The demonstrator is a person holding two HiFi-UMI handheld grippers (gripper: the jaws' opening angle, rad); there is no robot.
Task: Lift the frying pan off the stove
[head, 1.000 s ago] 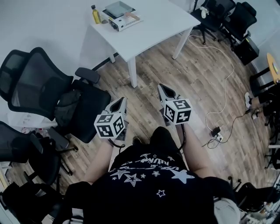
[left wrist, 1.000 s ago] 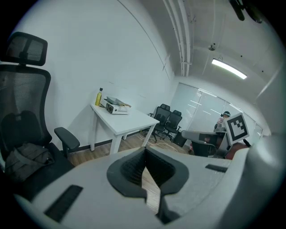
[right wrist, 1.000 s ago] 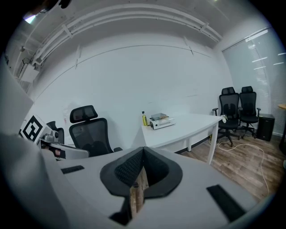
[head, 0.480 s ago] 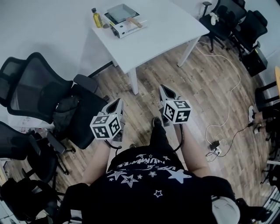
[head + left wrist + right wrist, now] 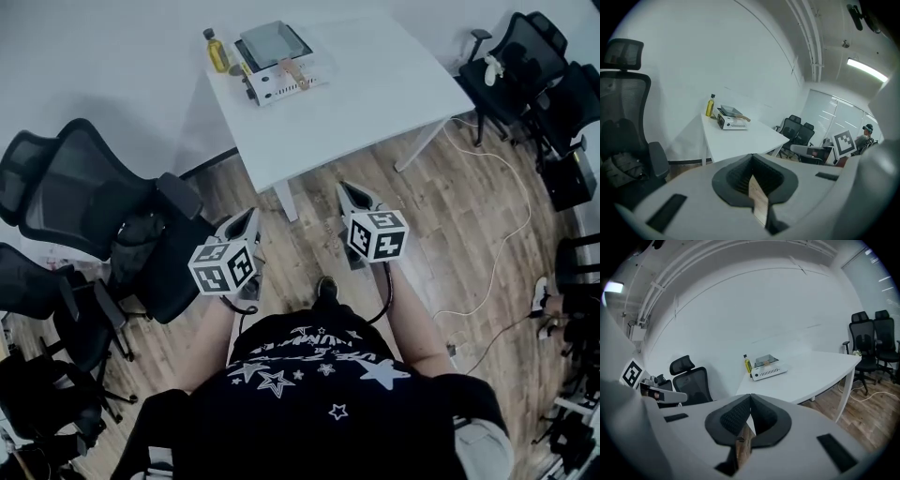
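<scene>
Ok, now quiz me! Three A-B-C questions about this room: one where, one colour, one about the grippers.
1. Where is the frying pan? A in a sink; B on the stove on the white table; C inside a cupboard.
2. What colour is the bottle beside the stove? A yellow; B red; C blue.
3. The left gripper and right gripper are: A wide open; B holding the pan; C shut, empty.
Answers: B, it sits on the stove; A, it looks yellow; C, jaws together, nothing between.
</scene>
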